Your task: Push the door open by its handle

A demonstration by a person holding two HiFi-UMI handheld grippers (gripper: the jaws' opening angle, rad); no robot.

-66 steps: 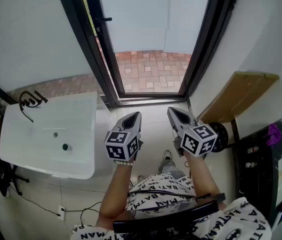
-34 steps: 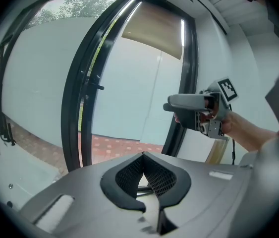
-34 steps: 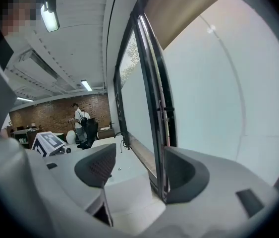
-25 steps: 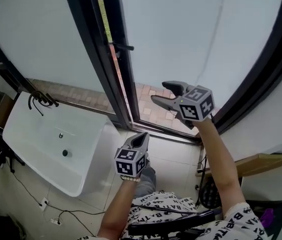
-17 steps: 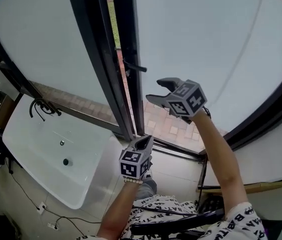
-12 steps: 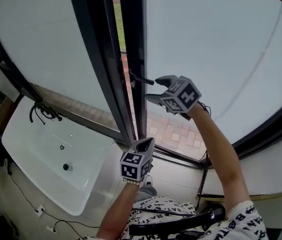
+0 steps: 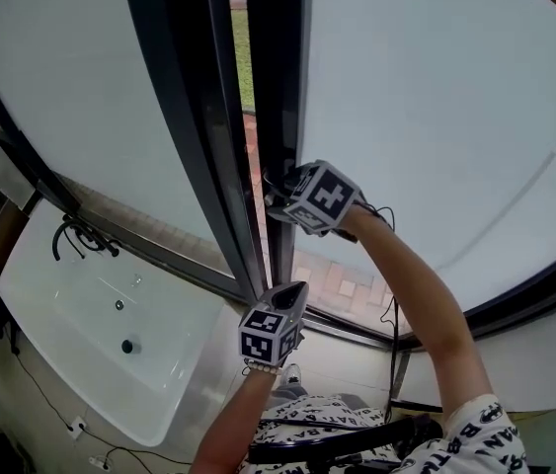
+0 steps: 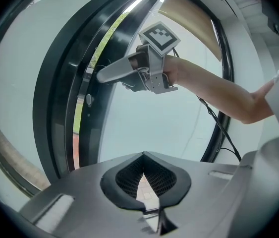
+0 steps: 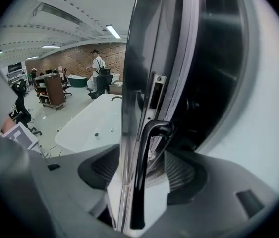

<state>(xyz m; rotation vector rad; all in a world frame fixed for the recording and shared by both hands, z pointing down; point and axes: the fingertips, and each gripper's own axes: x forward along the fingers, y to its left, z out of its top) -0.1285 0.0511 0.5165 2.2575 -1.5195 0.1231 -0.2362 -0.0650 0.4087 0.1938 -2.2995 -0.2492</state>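
The glass door point(image 7: 436, 117) stands ajar in a black frame point(image 7: 184, 117), with a narrow gap showing grass and paving outside. Its black lever handle point(image 9: 146, 177) hangs downward at the door's edge. My right gripper point(image 7: 276, 194) is raised to that edge. In the right gripper view its jaws point(image 9: 141, 170) straddle the handle and the door edge and are closing, with small gaps still beside the lever. The left gripper view shows the right gripper point(image 8: 102, 76) reaching to the frame. My left gripper point(image 7: 287, 292) hangs lower, shut and holding nothing point(image 8: 143, 155).
A white basin point(image 7: 80, 334) with a black faucet point(image 7: 80, 235) stands low at the left of the door. A black cable point(image 7: 394, 314) runs down from my right arm. Behind me, the right gripper view shows a hall with people and carts point(image 9: 50, 88).
My right gripper has moved left and up across the glass to the door's edge, and its jaws now stand around the handle. The left gripper has stayed low.
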